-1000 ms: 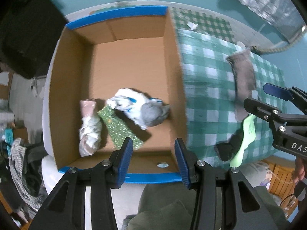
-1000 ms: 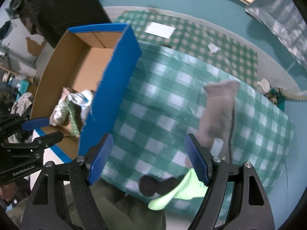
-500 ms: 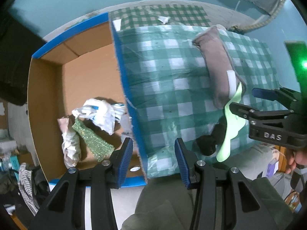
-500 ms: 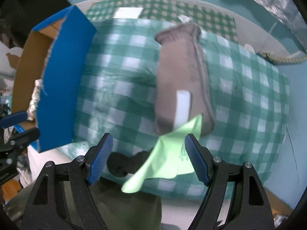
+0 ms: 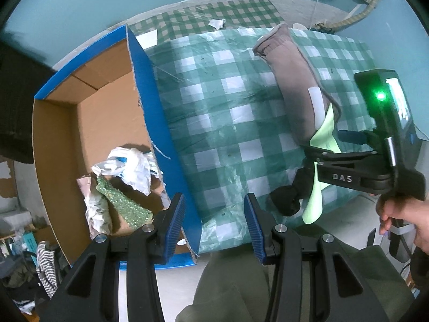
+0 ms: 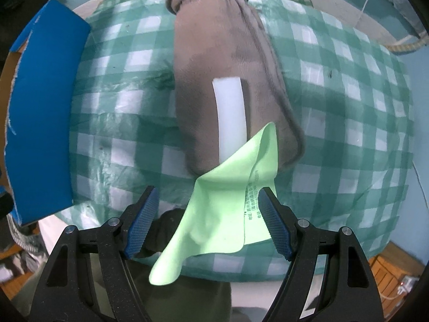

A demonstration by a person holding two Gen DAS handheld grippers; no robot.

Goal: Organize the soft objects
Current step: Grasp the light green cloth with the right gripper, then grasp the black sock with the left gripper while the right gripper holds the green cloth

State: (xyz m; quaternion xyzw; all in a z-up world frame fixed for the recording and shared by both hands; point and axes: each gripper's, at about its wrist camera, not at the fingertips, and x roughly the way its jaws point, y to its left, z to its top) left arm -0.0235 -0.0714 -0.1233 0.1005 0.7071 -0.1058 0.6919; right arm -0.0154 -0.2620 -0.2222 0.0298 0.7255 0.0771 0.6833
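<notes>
A light green cloth (image 6: 222,204) lies over the near end of a brown-grey fleece item (image 6: 222,61) with a white label, on the green checked table cover (image 6: 348,107). A black soft item (image 6: 163,230) sits beside it at the table's near edge. My right gripper (image 6: 206,220) is open, its jaws on either side of the green cloth; it also shows in the left wrist view (image 5: 335,145). My left gripper (image 5: 214,222) is open and empty, above the blue box wall. The cardboard box (image 5: 53,139) holds white, green glittery (image 5: 120,204) and pale crumpled cloths.
The box's blue wall (image 5: 161,134) stands against the left side of the covered table. Clutter and striped fabric (image 5: 45,265) lie on the floor at the left. A rope (image 5: 356,16) lies beyond the table's far right.
My left gripper has swung right, from over the box to its right wall. My right gripper has moved forward and down onto the green cloth, which now lies between its jaws.
</notes>
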